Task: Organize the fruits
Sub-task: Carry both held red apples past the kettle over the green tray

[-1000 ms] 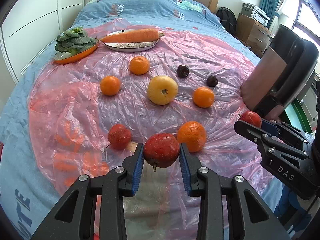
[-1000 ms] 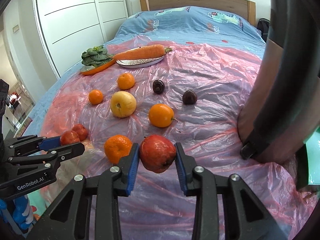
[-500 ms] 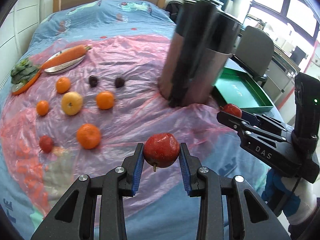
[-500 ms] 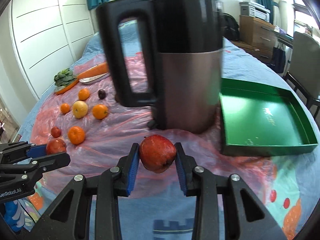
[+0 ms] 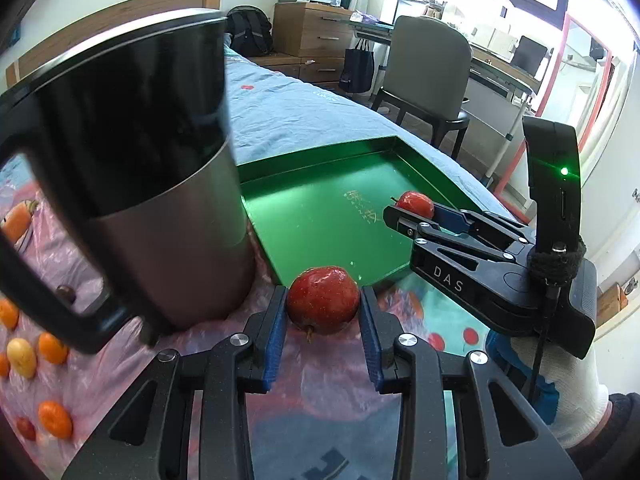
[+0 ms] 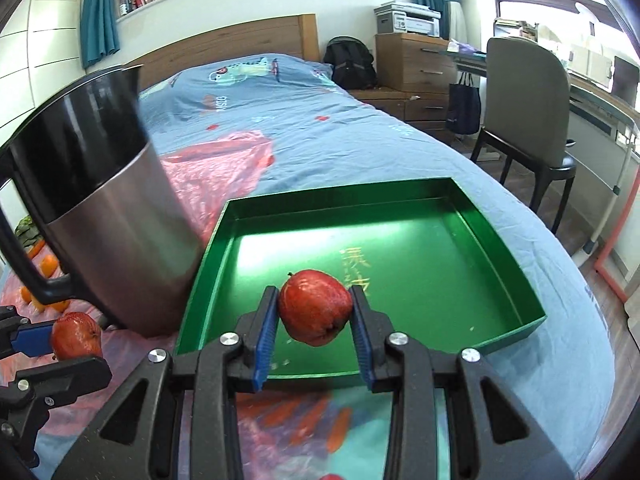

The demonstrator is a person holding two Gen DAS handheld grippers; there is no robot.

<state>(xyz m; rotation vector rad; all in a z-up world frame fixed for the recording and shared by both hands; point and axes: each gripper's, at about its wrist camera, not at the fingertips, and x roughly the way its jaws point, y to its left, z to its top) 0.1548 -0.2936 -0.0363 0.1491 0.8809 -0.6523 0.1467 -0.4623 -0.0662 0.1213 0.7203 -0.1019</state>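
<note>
Two red apples are in the air at once, one in each tool, and both are near the green tray on the bed.

From the left wrist view, the left tool is clamped on a red apple, blue pads pressed to its flanks and its stem hanging down. This apple sits just short of the near rim of the green tray, over the pink plastic sheet. A big steel jug with a black handle stands right beside the tray on the left, filling much of the view. Past it, at the left edge, small oranges and other fruit lie on the sheet. To the right, the right tool reaches over the tray floor with a second red apple pinched at its tip; a white-gloved hand carries it.

From the right wrist view, the right tool is shut on its apple, which hangs above the near half of the tray; the tray floor looks bare of fruit. The jug crowds the tray's left wall. At lower left the left tool shows with its apple, outside the tray.

I judge this the carrying step, with placing next. The right apple looks ready to go down low onto the tray floor before letting go, so it does not roll. The left one needs to clear the rim and the jug first, landing apart from its partner.
</note>
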